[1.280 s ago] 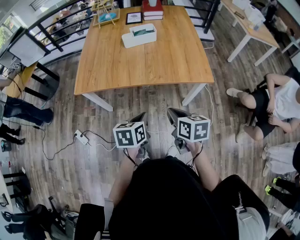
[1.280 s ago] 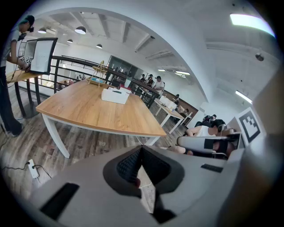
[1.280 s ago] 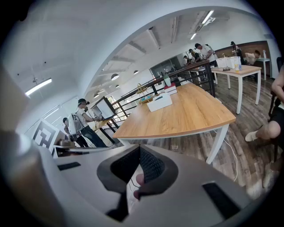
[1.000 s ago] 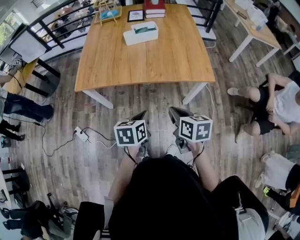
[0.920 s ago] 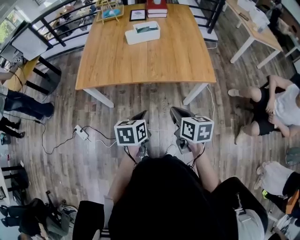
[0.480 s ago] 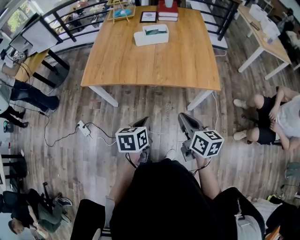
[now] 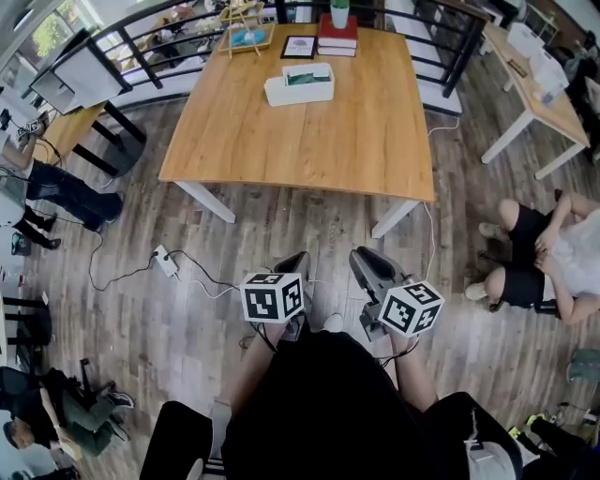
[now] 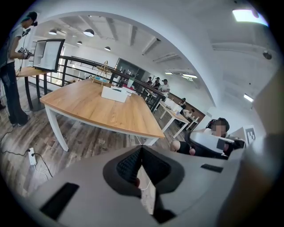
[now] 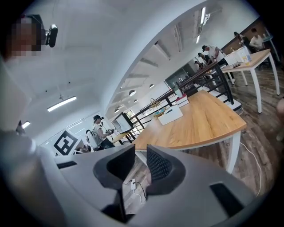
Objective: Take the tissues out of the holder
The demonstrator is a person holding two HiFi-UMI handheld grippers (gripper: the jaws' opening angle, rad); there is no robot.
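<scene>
The white tissue holder point(image 7: 298, 84) stands on the far half of the wooden table point(image 7: 309, 150), with a greenish tissue pack showing in its top. Both grippers hang over the floor, well short of the table. My left gripper point(image 7: 298, 261) has its jaws shut and empty; in the left gripper view the tips meet at the left gripper point(image 8: 141, 147), and the holder point(image 8: 114, 93) is small and far ahead. My right gripper point(image 7: 362, 259) is opening: the right gripper point(image 9: 140, 157) shows a narrow gap with nothing in it, and the holder point(image 9: 171, 115) is far ahead.
Stacked books point(image 7: 336, 36), a framed picture point(image 7: 298, 47) and a wooden rack point(image 7: 246, 23) stand behind the holder. A power strip point(image 7: 165, 262) with cables lies on the floor at left. A person point(image 7: 548, 262) sits on the floor at right. A black railing point(image 7: 131, 56) runs behind the table.
The view has moved nearer the table, which now sits lower in the frame. The right gripper has swung outward to the right, and its cube has tilted.
</scene>
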